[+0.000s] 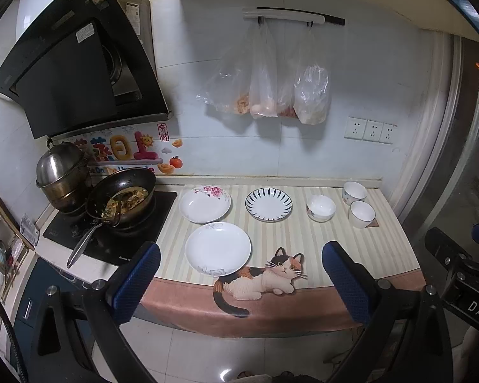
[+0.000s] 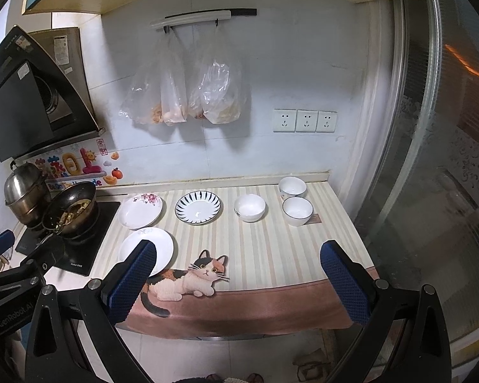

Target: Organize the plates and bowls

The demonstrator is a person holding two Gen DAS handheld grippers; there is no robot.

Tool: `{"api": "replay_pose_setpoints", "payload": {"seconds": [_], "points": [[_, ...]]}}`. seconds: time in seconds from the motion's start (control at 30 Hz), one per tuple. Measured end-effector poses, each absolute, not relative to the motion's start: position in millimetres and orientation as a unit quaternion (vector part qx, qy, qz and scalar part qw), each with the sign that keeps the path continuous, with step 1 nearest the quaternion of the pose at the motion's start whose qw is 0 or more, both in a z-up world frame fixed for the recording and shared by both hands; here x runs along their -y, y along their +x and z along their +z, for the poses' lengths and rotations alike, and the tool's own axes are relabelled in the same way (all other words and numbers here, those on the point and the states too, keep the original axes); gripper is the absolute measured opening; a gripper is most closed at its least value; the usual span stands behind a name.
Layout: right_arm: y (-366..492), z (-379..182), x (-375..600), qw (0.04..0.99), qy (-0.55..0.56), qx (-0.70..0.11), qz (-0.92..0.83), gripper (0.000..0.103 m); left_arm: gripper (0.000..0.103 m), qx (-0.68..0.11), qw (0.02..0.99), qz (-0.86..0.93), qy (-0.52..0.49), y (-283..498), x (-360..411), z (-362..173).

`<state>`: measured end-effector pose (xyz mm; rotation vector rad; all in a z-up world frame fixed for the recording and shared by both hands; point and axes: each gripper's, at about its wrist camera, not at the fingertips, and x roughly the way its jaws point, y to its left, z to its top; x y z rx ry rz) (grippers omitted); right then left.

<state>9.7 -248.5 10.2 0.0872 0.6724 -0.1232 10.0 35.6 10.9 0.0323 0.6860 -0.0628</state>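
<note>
Striped cloth with a cat print covers the counter, where three plates and three bowls lie apart, none stacked. Sorting looks not yet begun. Both the left gripper and right gripper hang short of the counter edge, fingers spread wide, holding nothing. The plain white plate lies nearest, the floral plate and blue-rimmed plate behind it; the bowls sit to the right. A likely next move is reaching forward to a plate rim. The wok of food stands close on the left.
</note>
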Motion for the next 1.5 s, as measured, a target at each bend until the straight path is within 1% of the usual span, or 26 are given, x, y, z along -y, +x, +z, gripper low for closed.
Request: {"api": "replay_pose_setpoints", "payload": {"seconds": [0.23,0.4,0.47,0.53,0.63,0.8,1.0,1.13,1.17,1.2,1.27,1.33,1.4,1.43,1.5], "points": [[11,10,244,0.941,0.042,-0.331,-0.061,0.103,0.103,-0.336,0.941,-0.034,0.012,13,-43,10],[18,4,245,0.942,0.06,-0.323,-0.066,0.103,0.103,-0.329,0.943,-0.037,0.009,19,-54,5],[28,-6,243,0.947,0.067,-0.312,-0.041,0.103,0.103,-0.325,0.945,-0.032,0.012,28,-62,-1],[48,-25,238,0.941,0.065,-0.332,-0.019,0.103,0.103,-0.328,0.944,-0.018,0.011,43,-72,-14],[87,-64,228,0.921,0.076,-0.382,0.022,0.103,0.103,-0.351,0.936,0.013,0.009,75,-90,-44],[167,-146,195,0.876,0.095,-0.463,0.099,0.103,0.103,-0.426,0.902,0.07,0.001,141,-132,-119],[271,-254,156,0.82,0.09,-0.546,0.148,0.103,0.103,-0.518,0.847,0.106,-0.049,223,-183,-223],[331,-318,141,0.79,0.086,-0.586,0.158,0.102,0.1,-0.576,0.806,0.093,-0.101,269,-200,-287],[348,-338,139,0.778,0.09,-0.6,0.161,0.101,0.098,-0.591,0.794,0.086,-0.116,280,-200,-304],[360,-353,137,0.769,0.095,-0.611,0.164,0.098,0.094,-0.603,0.784,0.082,-0.125,290,-201,-318],[382,-380,135,0.753,0.101,-0.628,0.168,0.092,0.092,-0.622,0.767,0.073,-0.14,308,-200,-345],[400,-403,131,0.739,0.108,-0.642,0.173,0.083,0.087,-0.634,0.758,0.068,-0.14,322,-198,-362],[415,-422,127,0.725,0.114,-0.655,0.179,0.077,0.083,-0.641,0.753,0.061,-0.136,332,-196,-373],[419,-429,125,0.72,0.117,-0.659,0.183,0.073,0.078,-0.644,0.751,0.054,-0.136,337,-194,-379],[429,-444,119,0.708,0.118,-0.668,0.195,0.067,0.072,-0.649,0.748,0.043,-0.134,342,-190,-385]]}}
